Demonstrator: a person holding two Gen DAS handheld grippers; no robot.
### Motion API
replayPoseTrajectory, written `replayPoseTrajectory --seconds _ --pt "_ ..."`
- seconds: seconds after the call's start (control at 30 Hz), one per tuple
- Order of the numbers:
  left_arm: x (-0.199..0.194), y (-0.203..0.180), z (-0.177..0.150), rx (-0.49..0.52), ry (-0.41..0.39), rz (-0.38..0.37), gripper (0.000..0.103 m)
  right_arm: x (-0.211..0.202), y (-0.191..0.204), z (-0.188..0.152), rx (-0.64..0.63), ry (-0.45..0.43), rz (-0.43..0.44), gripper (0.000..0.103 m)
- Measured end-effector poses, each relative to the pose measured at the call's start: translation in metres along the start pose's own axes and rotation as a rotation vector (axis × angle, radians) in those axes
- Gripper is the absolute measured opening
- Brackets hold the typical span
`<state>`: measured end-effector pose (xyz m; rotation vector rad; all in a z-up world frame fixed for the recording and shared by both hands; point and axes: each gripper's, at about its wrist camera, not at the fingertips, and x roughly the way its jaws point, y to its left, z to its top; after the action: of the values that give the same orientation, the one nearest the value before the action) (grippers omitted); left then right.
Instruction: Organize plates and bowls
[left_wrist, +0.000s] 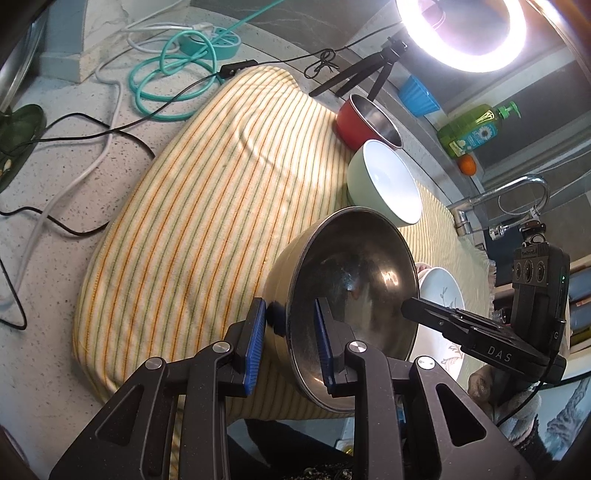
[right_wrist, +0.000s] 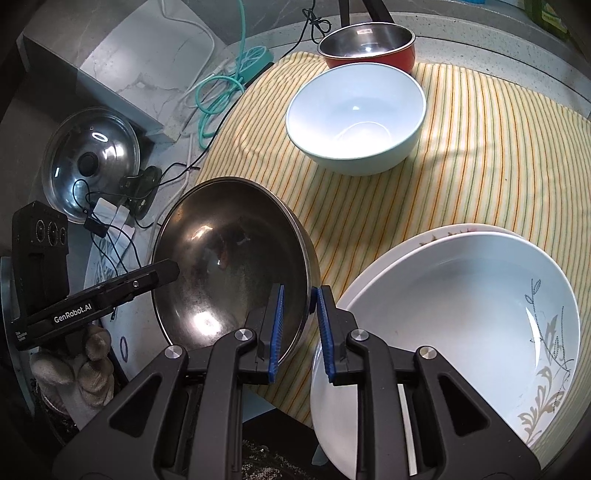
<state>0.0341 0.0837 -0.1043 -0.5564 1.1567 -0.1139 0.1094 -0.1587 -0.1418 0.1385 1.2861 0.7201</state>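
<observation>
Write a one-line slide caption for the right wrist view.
Both grippers clamp the steel bowl rim beside stacked white plates.

I note open striped cloth (left_wrist: 192, 206) left of the steel bowl (right_wrist: 229, 266). Passage right is blocked by stacked white plates (right_wrist: 461, 314); the pale bowl (right_wrist: 354, 114) and red pot (right_wrist: 369, 40) close off the back.

Speckled counter (left_wrist: 55, 258), striped cloth (left_wrist: 207, 206), ring light (left_wrist: 480, 33).
</observation>
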Motion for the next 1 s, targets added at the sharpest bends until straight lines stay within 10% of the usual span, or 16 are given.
replayPoseTrajectory --seconds 0.23,0.43,0.53,1.0 --pt "-0.005 -0.003 0.002 0.022 -0.010 0.006 0.034 -0.011 0.007 0.000 -0.015 -0.039 0.003 0.051" --pt "-0.012 -0.008 0.007 0.042 -0.038 0.016 0.039 -0.025 0.014 0.002 -0.046 -0.077 -0.016 0.051" --pt "-0.015 -0.012 0.012 0.058 -0.052 0.029 0.046 -0.033 0.012 0.004 -0.053 -0.106 -0.015 0.076" --pt "-0.025 -0.038 0.075 0.149 -0.136 0.023 0.046 -0.089 -0.017 0.050 -0.006 -0.241 -0.048 0.077"
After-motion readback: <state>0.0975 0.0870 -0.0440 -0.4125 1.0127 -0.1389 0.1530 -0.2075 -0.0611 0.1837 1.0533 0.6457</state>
